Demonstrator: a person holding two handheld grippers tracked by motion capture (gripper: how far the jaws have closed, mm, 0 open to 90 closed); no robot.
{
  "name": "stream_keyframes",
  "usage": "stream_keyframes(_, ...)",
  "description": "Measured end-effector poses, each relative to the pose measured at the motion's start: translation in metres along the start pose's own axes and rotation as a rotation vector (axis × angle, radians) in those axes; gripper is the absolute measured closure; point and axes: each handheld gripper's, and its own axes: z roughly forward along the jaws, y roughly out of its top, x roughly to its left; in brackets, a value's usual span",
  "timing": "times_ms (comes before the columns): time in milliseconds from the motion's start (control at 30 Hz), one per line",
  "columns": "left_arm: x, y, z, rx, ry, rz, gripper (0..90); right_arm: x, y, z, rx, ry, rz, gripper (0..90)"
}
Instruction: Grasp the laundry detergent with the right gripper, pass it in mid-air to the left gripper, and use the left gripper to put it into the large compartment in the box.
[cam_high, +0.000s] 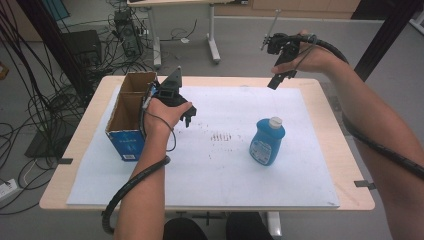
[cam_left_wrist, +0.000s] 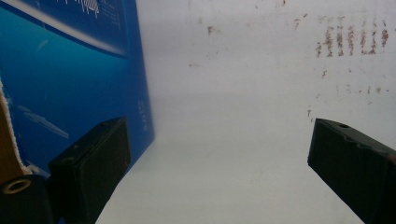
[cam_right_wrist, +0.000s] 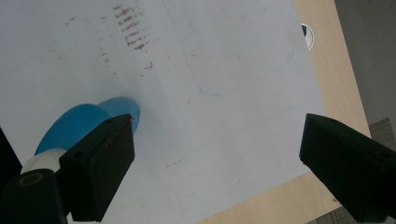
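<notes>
Left tongs (cam_high: 187, 116) gaping empty beside cardboard box (cam_high: 131, 112), right tongs (cam_high: 278, 77) open above glossy blue bottle (cam_high: 267, 141)

white mat (cam_high: 225, 165), wooden table (cam_high: 345, 165), tangled floor cables (cam_high: 30, 100)

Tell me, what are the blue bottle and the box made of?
The bottle looks like glossy blue plastic with a white plastic cap, going by its smooth shine. The box seems to be cardboard: brown and dull inside, printed blue outside.
</notes>
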Motion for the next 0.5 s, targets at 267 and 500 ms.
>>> stream_keyframes(267,-0.002,-0.002,0.000,-0.005,-0.004,0.005,6.5,0.003,-0.018,-0.008,-0.018,0.005,0.003,10.1)
stream_keyframes(500,-0.006,-0.003,-0.003,-0.006,0.000,0.013,6.5,0.005,-0.037,-0.010,-0.028,0.017,0.002,10.1)
